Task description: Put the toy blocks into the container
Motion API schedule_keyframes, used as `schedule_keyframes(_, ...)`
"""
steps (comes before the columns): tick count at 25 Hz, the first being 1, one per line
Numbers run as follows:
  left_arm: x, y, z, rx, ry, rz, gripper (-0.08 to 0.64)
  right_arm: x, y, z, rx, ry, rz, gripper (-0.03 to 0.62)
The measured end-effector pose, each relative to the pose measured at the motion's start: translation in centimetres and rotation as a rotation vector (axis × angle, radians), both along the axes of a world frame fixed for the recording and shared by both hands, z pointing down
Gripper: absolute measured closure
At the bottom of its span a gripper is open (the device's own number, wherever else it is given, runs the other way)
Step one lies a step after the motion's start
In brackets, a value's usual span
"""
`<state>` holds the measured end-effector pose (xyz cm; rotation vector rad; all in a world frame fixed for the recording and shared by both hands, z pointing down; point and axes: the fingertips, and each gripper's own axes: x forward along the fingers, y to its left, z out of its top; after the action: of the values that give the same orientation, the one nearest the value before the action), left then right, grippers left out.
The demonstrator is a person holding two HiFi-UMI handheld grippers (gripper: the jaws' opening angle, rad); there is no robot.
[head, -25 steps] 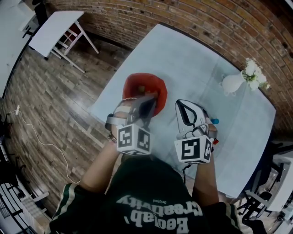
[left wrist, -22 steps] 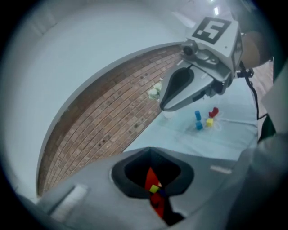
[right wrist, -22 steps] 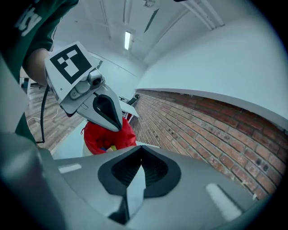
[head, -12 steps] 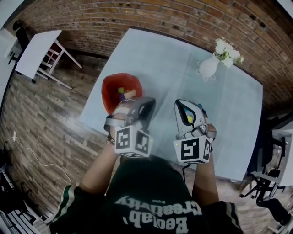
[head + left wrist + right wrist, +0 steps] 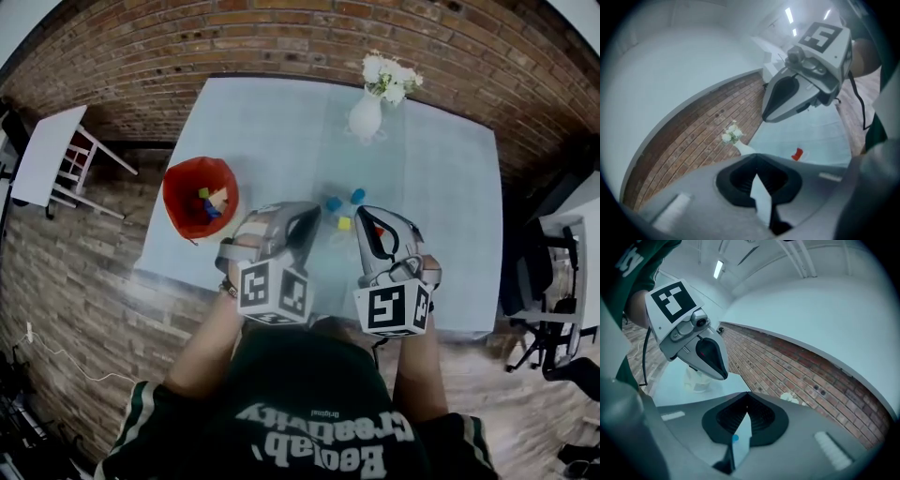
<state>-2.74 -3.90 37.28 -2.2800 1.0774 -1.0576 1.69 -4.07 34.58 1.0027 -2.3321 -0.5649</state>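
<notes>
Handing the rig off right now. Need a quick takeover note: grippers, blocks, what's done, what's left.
Left gripper: shut, empty.
Right gripper: shut, empty. The two are side by side over the near part of the table.
Red container: near the table's left edge, several blocks already inside.
Loose ahead of the grippers: blue block, second blue block, yellow block, red block.
Left to do: move those into the container.

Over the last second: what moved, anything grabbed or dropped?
The left gripper came away from over the red container, now clear to its left. It and the right gripper swung round to face the loose blocks. Nothing grabbed or released. Jaws stayed shut and empty.
</notes>
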Motion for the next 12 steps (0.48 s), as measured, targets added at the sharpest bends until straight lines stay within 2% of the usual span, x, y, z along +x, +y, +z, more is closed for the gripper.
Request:
schedule_keyframes(6,4.7,1.4,0.1,0.001,-0.007,0.054,0.558,5.4,1.4,0.4,-0.001,0.004,0.065,0.586)
schedule_keyframes(12,6.5,1.5,1.0,-0.027,-0.042,0.091,0.557,6.8,1.7,1.2,-0.016,-0.003,0.076,0.586)
